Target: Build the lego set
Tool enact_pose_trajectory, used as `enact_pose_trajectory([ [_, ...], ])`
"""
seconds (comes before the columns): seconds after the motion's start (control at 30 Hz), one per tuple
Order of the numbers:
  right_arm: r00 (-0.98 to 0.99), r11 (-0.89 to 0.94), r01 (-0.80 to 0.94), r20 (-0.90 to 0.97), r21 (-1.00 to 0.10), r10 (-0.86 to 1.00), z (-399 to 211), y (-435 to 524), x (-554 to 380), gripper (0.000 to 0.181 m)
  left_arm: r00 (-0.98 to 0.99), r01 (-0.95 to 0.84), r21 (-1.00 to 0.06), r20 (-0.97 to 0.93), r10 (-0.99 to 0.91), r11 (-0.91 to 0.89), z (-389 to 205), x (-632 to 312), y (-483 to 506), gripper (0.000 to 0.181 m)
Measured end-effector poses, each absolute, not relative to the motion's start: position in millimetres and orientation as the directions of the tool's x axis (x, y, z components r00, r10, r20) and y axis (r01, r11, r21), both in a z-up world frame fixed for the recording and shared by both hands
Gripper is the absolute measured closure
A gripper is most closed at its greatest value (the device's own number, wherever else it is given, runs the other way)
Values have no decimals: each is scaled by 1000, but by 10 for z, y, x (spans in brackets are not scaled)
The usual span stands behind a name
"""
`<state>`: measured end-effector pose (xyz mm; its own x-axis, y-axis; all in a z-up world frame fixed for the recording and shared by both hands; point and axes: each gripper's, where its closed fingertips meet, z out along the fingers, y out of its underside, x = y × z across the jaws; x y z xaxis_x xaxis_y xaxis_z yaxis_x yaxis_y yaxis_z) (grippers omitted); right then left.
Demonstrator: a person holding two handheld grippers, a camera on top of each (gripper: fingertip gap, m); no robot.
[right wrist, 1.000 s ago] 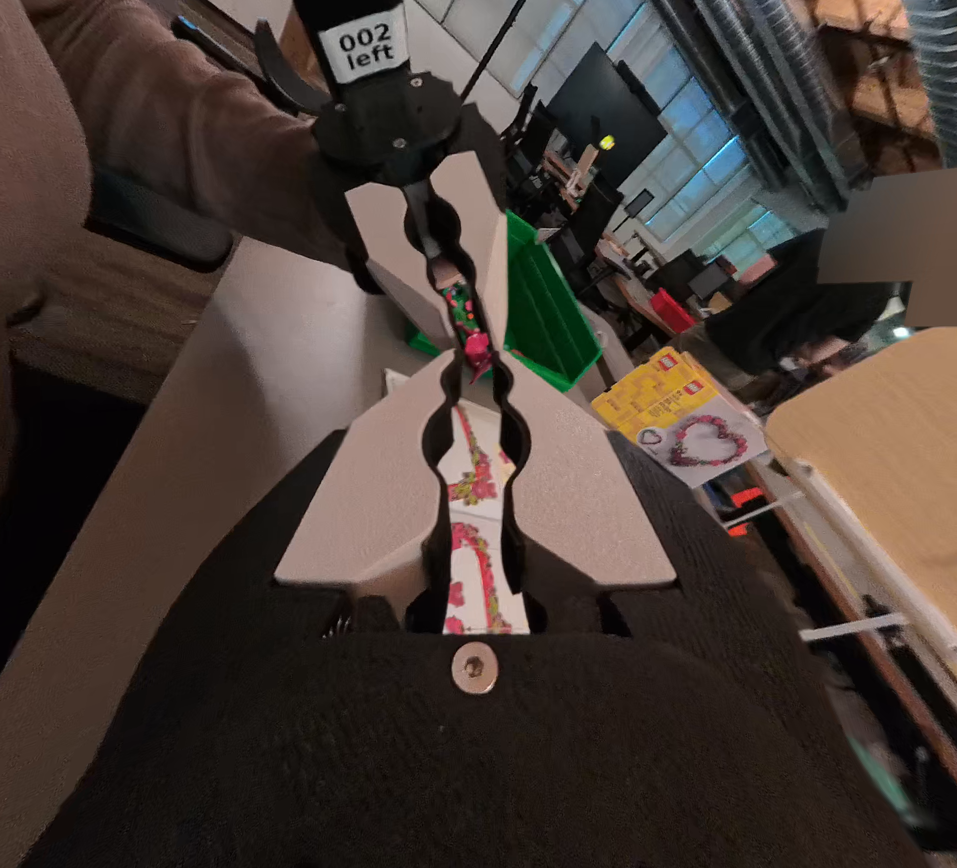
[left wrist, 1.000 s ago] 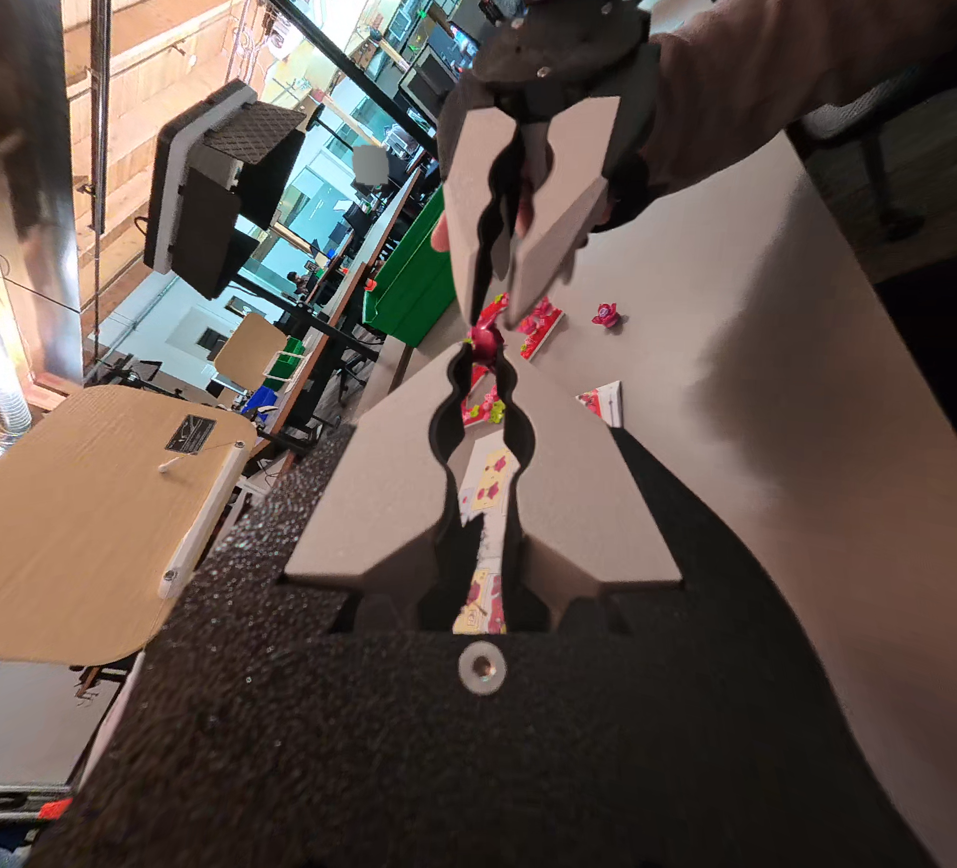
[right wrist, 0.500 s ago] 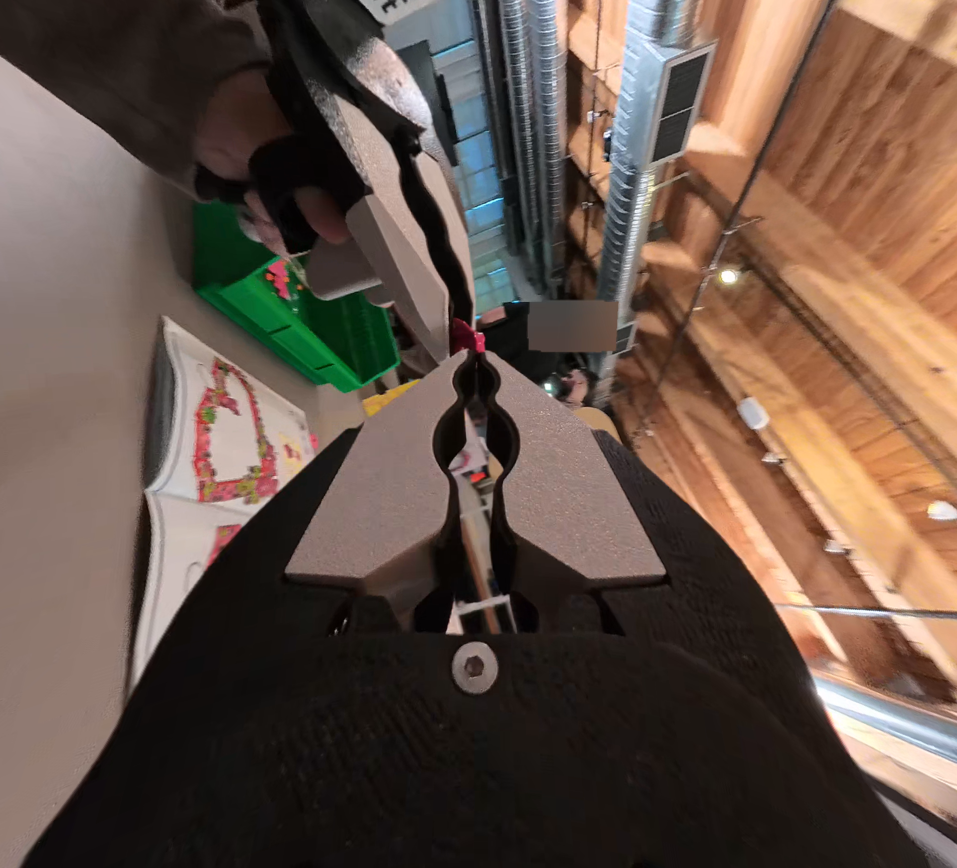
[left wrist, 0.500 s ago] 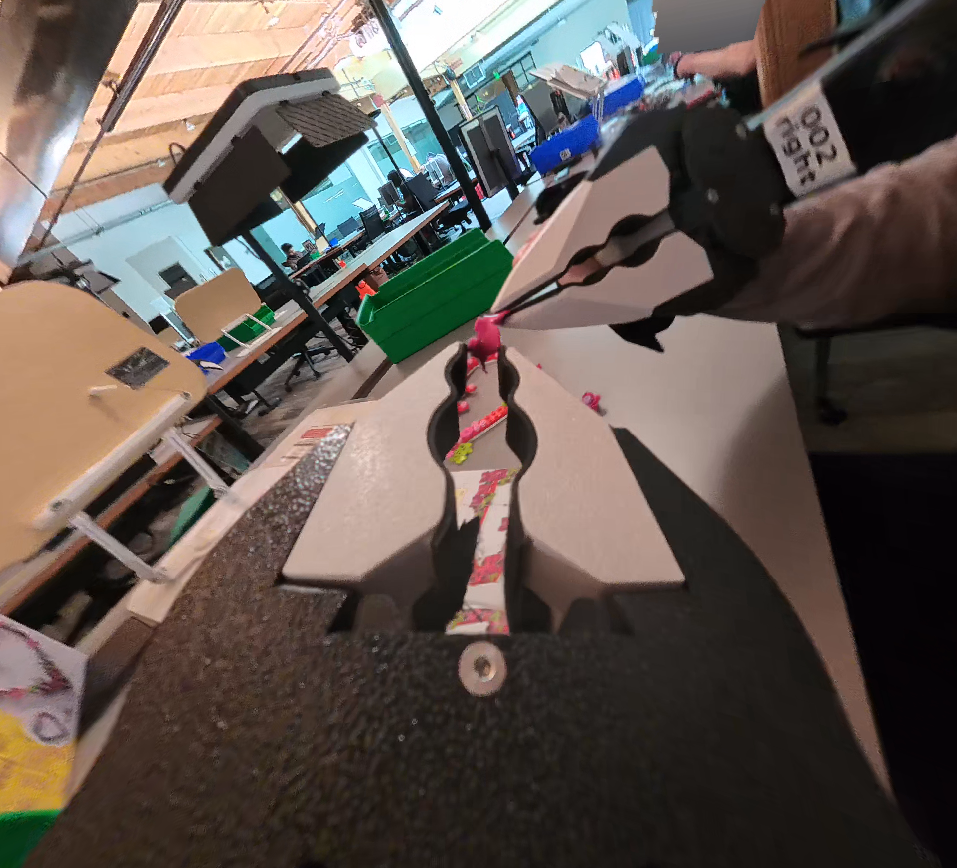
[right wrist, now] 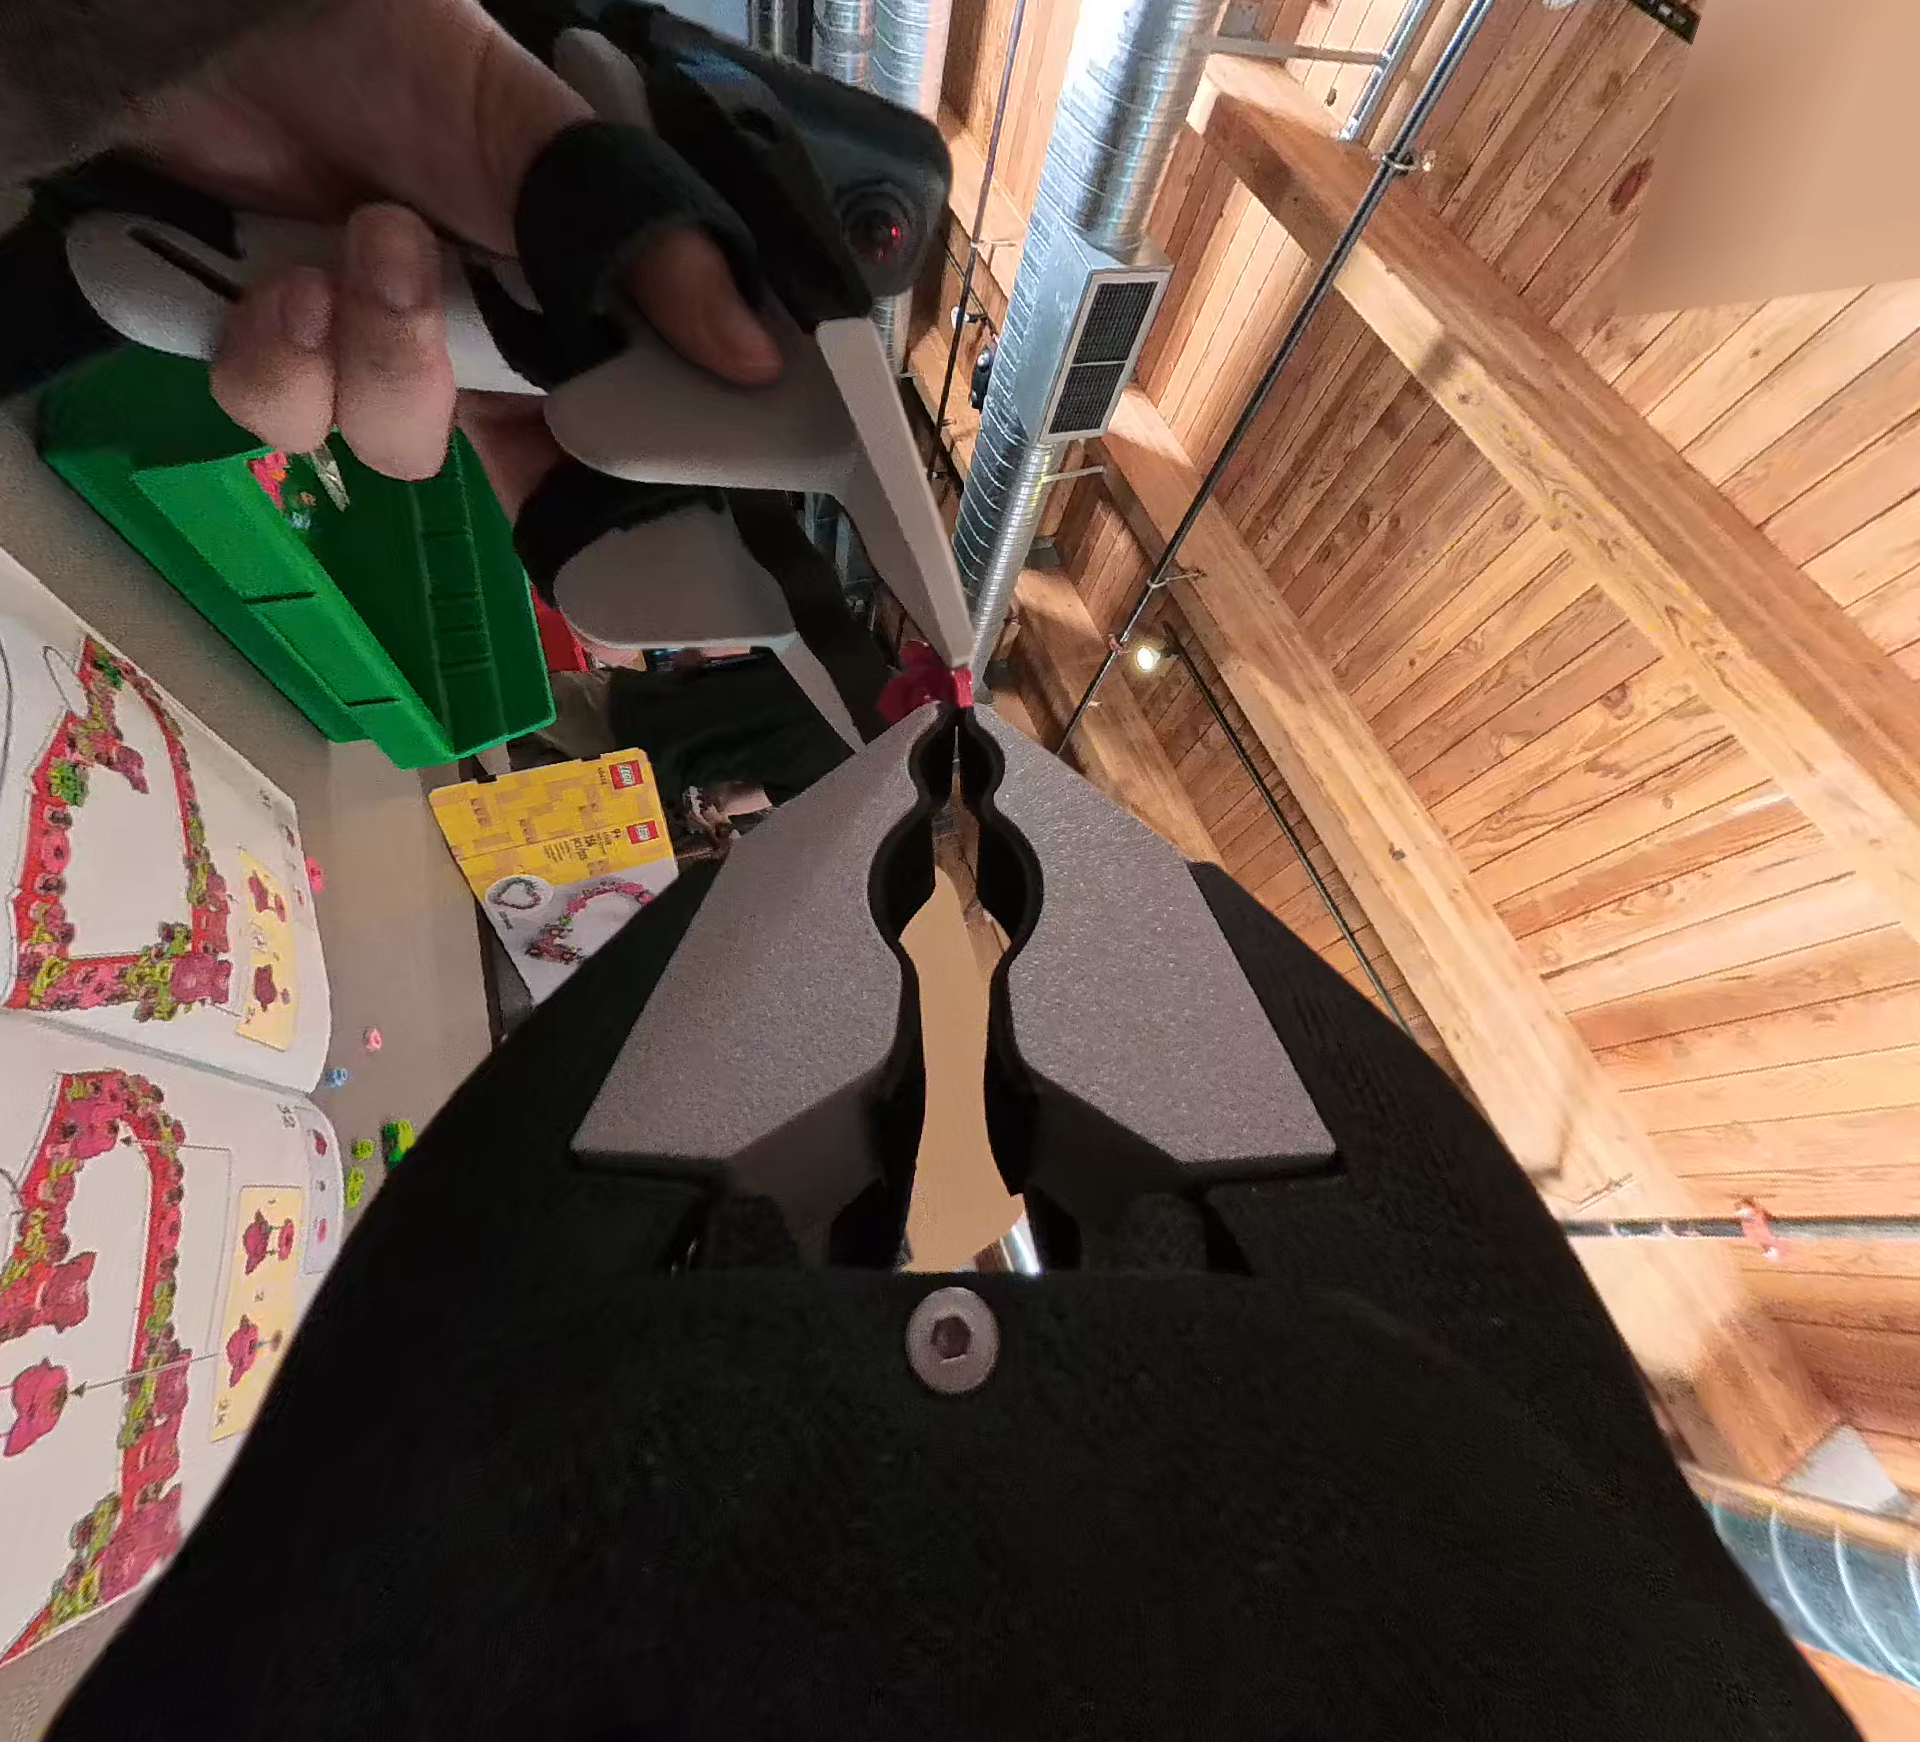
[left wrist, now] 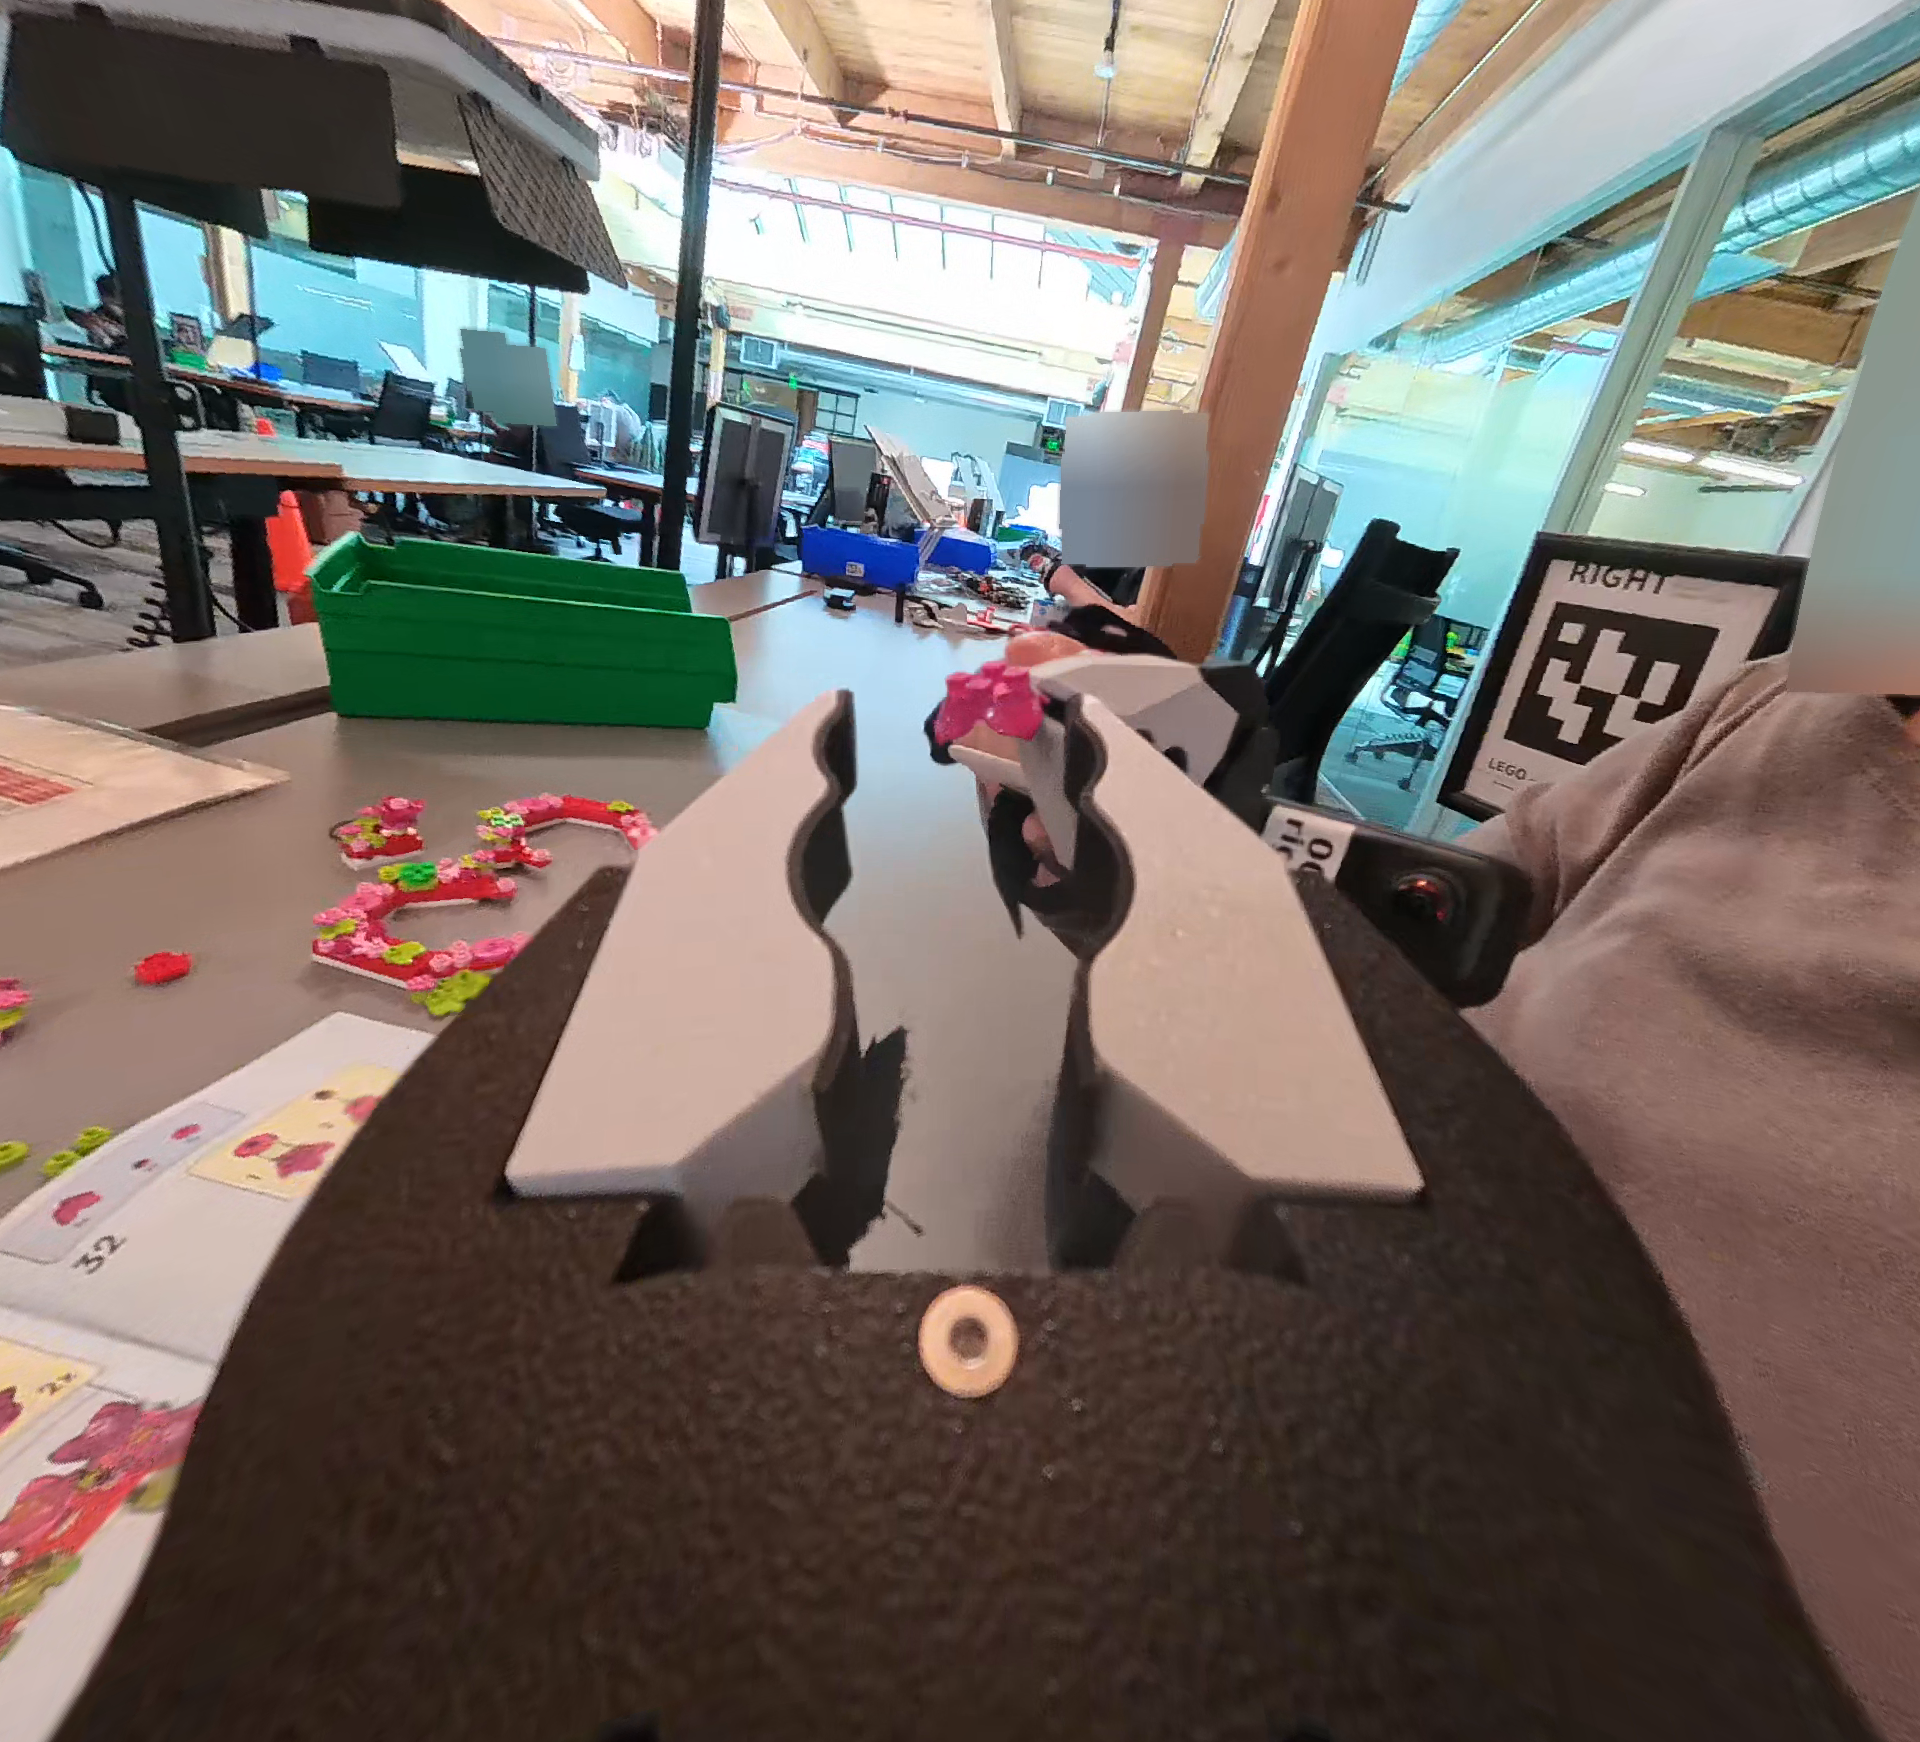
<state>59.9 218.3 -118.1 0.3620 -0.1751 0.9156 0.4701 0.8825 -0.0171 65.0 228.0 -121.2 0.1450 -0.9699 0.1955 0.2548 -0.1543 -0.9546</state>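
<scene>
Up above the counter (left wrist: 914, 861), your right gripper (right wrist: 956, 718) has its jaws clenched on the pink flower piece (left wrist: 989, 713), while your left gripper (left wrist: 961, 736) gapes released, seemingly handing it over.

Left gripper (left wrist: 961, 726): jaws spread wide apart, nothing between them, held level above the table. Right gripper (right wrist: 954, 724): tips pinched together on a small pink flower piece (left wrist: 987, 703), tilted steeply upward, just beside the left gripper's tips.
</scene>
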Motion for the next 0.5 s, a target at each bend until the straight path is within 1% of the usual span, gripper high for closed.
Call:
enact_pose_trajectory([
  [0.17,352,885,465,916,9,-195,-1199,2156,577,181,94,241,-950,227,-969,-199,-1243,666,2236,153],
  [0.27,351,888,460,915,15,-197,-1204,2145,566,181,53,244,-947,229,-972,-210,-1243,670,2180,163],
  [0.4,347,889,457,917,20,-198,-1220,2136,553,181,58,241,-949,223,-973,-203,-1272,656,2191,163],
  [0.5,339,890,456,919,27,-202,-1241,2135,534,181,31,257,-935,260,-965,-244,-1290,638,2196,163],
])
